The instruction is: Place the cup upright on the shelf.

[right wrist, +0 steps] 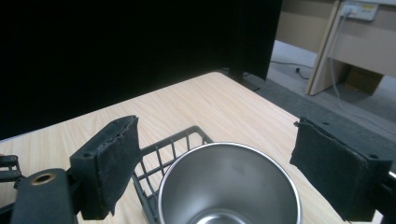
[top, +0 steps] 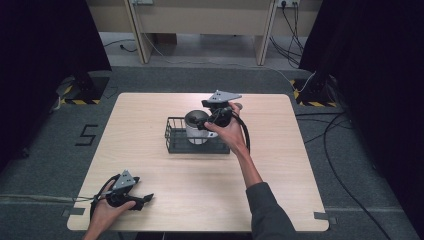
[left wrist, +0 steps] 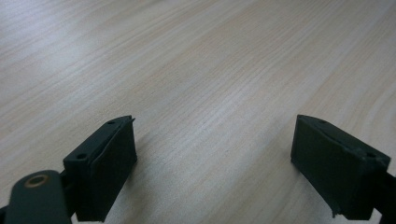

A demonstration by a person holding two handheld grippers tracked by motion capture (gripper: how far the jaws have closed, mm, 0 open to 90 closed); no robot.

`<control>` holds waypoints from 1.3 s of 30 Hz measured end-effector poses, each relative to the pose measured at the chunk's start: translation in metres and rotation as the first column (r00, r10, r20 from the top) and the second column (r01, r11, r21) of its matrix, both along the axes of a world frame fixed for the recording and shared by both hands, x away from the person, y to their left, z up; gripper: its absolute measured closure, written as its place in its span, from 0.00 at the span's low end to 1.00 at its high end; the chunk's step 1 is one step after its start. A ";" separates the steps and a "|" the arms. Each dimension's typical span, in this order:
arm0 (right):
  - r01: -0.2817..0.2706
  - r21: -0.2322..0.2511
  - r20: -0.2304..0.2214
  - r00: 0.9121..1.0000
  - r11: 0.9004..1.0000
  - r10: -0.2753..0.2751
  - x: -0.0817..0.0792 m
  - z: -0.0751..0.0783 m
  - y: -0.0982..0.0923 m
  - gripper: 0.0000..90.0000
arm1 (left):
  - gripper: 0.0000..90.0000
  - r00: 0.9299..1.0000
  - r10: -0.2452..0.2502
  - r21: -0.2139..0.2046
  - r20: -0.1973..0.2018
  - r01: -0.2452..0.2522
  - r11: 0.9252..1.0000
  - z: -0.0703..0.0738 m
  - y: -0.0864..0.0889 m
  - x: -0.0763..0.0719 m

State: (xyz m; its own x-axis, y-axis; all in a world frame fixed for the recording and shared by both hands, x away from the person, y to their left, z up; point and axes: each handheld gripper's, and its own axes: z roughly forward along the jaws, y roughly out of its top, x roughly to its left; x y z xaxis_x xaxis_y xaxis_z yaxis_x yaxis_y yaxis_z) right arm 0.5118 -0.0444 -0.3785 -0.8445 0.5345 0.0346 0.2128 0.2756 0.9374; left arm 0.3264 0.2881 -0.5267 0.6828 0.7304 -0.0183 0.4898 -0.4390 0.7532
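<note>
Left tool (top: 142,201) low at the near left corner of the surface (top: 150,165), held in the left hand (top: 107,210), jaws spread wide and gripping nothing, bare wood grain between them in the left gripper view (left wrist: 212,154). Close to the near edge there, with a broad open stretch of wood running away toward the middle. Further right, a black wire basket (top: 175,137) near the centre of the surface, with a steel cup (top: 196,125) standing upright inside it. Right tool (top: 212,119) held in the right hand (top: 230,132) just above the cup's right side, jaws likewise wide apart (right wrist: 215,163), straddling the cup's open mouth (right wrist: 229,186) without touching the rim. Basket's near right portion hidden behind hand and wrist in the high view. Cup's base cut off at the bottom of the right gripper view. Open wood all round the basket, and dark curtains flanking both sides.
</note>
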 end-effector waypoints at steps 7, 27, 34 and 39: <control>0.019 0.004 0.018 1.000 1.000 -0.019 -0.019 0.003 -0.013 0.17 | 0.15 1.000 0.000 -0.001 -0.001 0.000 1.000 0.000 0.000 0.000; -0.007 0.025 0.039 0.999 1.000 0.006 -0.058 0.004 -0.024 0.17 | 0.15 1.000 -0.001 0.000 0.001 0.001 1.000 0.000 0.000 0.000; 0.005 0.020 0.033 0.999 1.000 -0.006 -0.073 0.001 -0.029 0.17 | 0.15 1.000 -0.001 0.001 0.000 0.001 1.000 0.000 0.000 0.000; 0.012 0.022 0.032 0.999 1.000 -0.013 -0.080 -0.001 -0.036 0.17 | 0.15 1.000 0.000 -0.001 0.001 0.000 1.000 0.000 0.000 0.000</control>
